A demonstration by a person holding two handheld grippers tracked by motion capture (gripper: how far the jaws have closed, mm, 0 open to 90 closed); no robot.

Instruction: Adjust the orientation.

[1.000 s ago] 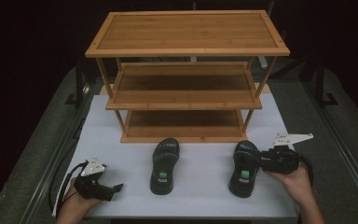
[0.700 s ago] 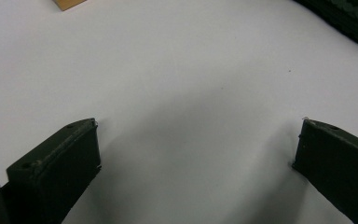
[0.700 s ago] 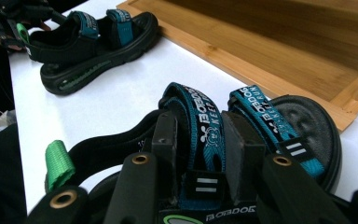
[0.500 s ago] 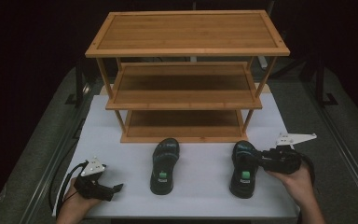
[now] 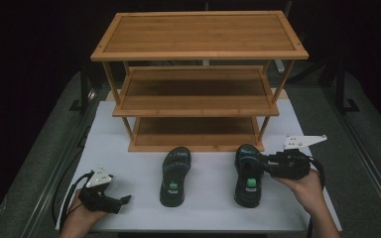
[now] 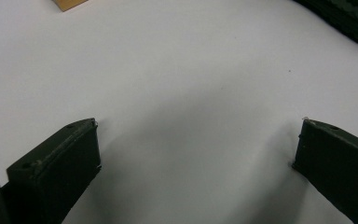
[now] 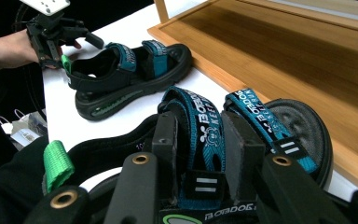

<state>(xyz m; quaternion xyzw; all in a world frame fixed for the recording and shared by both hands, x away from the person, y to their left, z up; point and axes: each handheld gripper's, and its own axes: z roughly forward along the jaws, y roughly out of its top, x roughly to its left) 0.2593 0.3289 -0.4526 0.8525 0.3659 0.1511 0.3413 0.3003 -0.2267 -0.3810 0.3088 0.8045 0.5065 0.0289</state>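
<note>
Two black sandals with teal straps lie on the white table in front of a wooden rack. My right gripper [image 5: 263, 166] [image 7: 200, 135] is shut on the middle strap of the right sandal [image 5: 247, 181] [image 7: 298, 126], gripping it from the right side. The left sandal [image 5: 174, 177] [image 7: 126, 79] lies flat with its toe toward the rack. My left gripper [image 5: 124, 200] [image 6: 198, 140] rests near the table's front left corner, its jaws wide open over bare white table, nothing between them. It shows far off in the right gripper view as the left gripper [image 7: 81, 37].
A three-shelf bamboo rack [image 5: 198, 49] stands at the back of the white table [image 5: 208, 208]; its bottom shelf [image 7: 284, 46] lies just beyond the sandals. Dark table edges and rails run along both sides. Cables trail from both grippers.
My right gripper has shifted a little left and up with the right sandal, which now points straighter at the rack. The left gripper and left sandal have not moved.
</note>
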